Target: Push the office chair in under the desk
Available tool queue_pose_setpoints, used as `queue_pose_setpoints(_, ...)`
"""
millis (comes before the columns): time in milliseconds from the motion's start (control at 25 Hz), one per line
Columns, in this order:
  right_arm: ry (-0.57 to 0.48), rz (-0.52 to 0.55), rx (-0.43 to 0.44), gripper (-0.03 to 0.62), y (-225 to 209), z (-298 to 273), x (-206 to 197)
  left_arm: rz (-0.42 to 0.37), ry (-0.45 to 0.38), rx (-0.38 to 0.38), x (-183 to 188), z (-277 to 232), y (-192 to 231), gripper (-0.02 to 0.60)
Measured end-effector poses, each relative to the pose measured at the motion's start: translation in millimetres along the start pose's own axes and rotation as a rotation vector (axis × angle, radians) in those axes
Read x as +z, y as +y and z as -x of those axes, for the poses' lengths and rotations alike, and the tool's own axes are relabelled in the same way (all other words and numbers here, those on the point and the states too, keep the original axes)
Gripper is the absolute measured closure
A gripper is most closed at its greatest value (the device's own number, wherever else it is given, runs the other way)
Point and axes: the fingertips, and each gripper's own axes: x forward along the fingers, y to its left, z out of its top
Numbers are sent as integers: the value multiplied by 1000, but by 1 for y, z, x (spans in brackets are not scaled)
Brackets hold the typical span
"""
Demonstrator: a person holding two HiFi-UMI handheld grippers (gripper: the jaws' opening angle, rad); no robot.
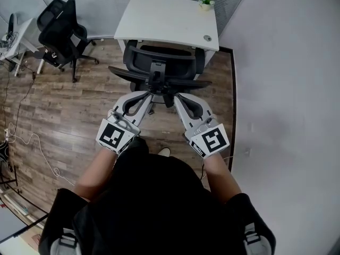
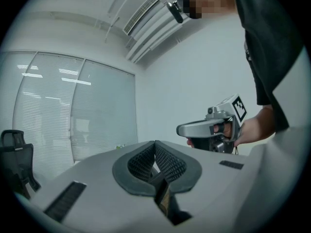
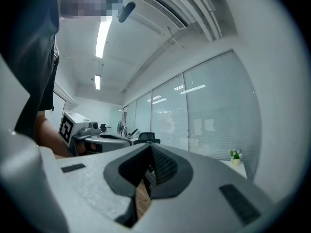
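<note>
Here the black chair (image 1: 159, 62) stands right at the near edge of the white counter (image 1: 159, 15), its backrest turned away from the counter and toward the person. The top of the backrest sits just short of that edge. The seat is hidden beneath the backrest, so how far it reaches under the counter cannot be told.

Both tongs point level at the chair from the side away from the counter. The left tongs (image 1: 150, 93) are closed, pads meeting at the tip with nothing between them. Their tip lies at the dark bar across the chair's back, left of its central spine. The right tongs (image 1: 178, 95) are likewise pressed together and empty, with their tip at the same bar, right of the spine. Whether either tip touches the bar cannot be told. Both angle inward, so the tips are near each other while the marker cubes behind are well apart.

A small potted plant (image 1: 205, 0) stands at the counter's far right corner, and a round grommet (image 1: 207, 37) sits by its near right corner. Well left of the counter, a second chair (image 1: 61, 25) stands on the wood floor (image 1: 69, 105), where a white cable (image 1: 37, 147) trails.
</note>
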Motion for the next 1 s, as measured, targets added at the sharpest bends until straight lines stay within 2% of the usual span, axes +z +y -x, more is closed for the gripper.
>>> queue_pose_setpoints(120, -1, 4, -3, 592, 0, 1, 1, -1, 8, 18, 3, -1, 4, 586)
queue_pose_setpoints(400, -1, -2, -14, 592, -3, -1, 0, 6, -11, -2, 1, -1, 4, 586)
queue_pose_setpoints(560, -1, -1, -16, 592, -3, -1, 0, 11, 13, 26, 2, -1, 8, 586)
queue_pose_setpoints(800, -6, -6, -16, 592, -1, 0, 0, 4, -13, 1, 2, 1, 3, 586)
queue_pose_setpoints(1000, -3, -6, -19, 592, -1, 2, -2, 11, 30, 33, -1, 3, 6, 586)
